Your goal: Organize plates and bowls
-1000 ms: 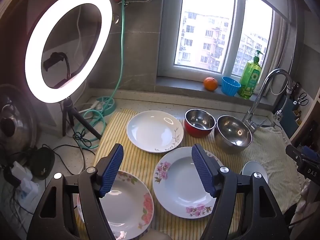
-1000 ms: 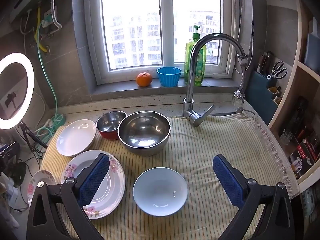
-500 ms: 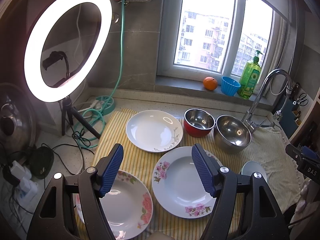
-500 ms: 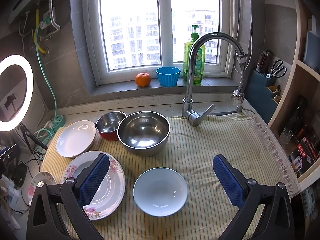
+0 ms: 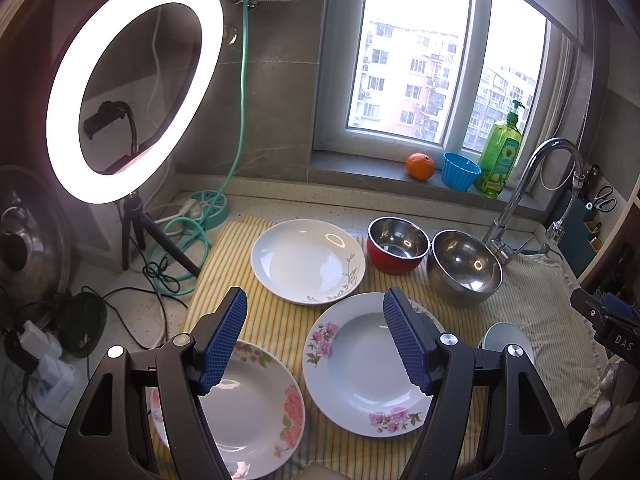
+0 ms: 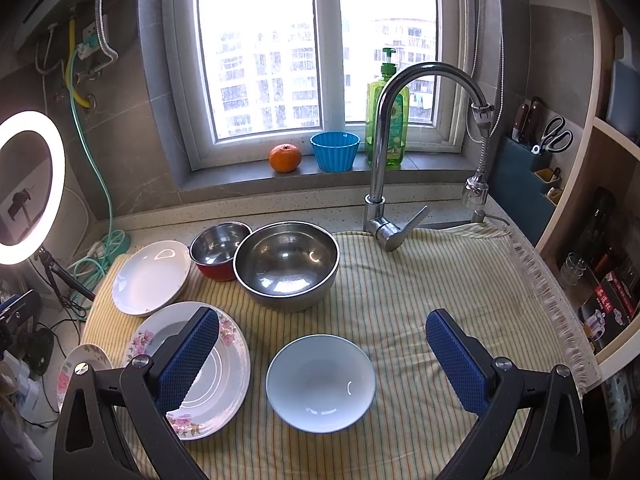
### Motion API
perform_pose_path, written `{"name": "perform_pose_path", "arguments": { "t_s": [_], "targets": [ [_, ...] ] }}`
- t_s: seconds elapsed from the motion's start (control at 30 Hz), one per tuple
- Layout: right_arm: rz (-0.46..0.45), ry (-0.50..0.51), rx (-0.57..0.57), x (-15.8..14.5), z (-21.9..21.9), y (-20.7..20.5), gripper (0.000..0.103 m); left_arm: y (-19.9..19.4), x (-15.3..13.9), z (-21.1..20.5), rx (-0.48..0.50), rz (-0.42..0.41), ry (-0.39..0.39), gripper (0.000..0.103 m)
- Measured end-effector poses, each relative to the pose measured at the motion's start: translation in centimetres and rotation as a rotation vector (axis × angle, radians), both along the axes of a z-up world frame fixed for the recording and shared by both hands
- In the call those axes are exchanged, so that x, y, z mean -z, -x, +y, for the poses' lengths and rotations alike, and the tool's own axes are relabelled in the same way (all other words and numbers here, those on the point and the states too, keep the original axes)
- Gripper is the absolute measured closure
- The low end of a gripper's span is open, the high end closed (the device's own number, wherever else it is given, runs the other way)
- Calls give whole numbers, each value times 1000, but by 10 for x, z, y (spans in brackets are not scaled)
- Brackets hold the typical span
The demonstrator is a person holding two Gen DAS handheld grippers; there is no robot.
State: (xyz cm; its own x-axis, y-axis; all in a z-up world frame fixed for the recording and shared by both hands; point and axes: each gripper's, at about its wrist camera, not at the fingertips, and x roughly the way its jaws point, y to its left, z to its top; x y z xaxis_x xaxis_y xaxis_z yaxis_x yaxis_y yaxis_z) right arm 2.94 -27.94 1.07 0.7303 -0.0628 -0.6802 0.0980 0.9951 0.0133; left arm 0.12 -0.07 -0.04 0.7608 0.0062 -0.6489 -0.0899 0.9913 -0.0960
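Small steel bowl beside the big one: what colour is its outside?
Red outside, bare steel inside. It shows best in the left wrist view.

The speckled countertop [image 6: 280,208] carries a yellow striped cloth [image 6: 420,280]. On the cloth: three plates [image 5: 308,260], two steel bowls [image 6: 286,264] near the back edge, one pale bowl [image 6: 320,384] near the front edge.

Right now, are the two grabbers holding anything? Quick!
Left gripper: open, holding nothing, above the plates.
Right gripper: open, holding nothing, above the white bowl.
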Motion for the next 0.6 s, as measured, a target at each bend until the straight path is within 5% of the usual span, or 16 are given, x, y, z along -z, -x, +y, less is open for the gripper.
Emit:
{"name": "perform_pose_path", "arguments": {
  "t_s": [0.6],
  "targets": [
    [5, -3, 0, 1, -1, -1, 1, 0, 0, 0, 1, 0, 0, 32]
  ]
}}
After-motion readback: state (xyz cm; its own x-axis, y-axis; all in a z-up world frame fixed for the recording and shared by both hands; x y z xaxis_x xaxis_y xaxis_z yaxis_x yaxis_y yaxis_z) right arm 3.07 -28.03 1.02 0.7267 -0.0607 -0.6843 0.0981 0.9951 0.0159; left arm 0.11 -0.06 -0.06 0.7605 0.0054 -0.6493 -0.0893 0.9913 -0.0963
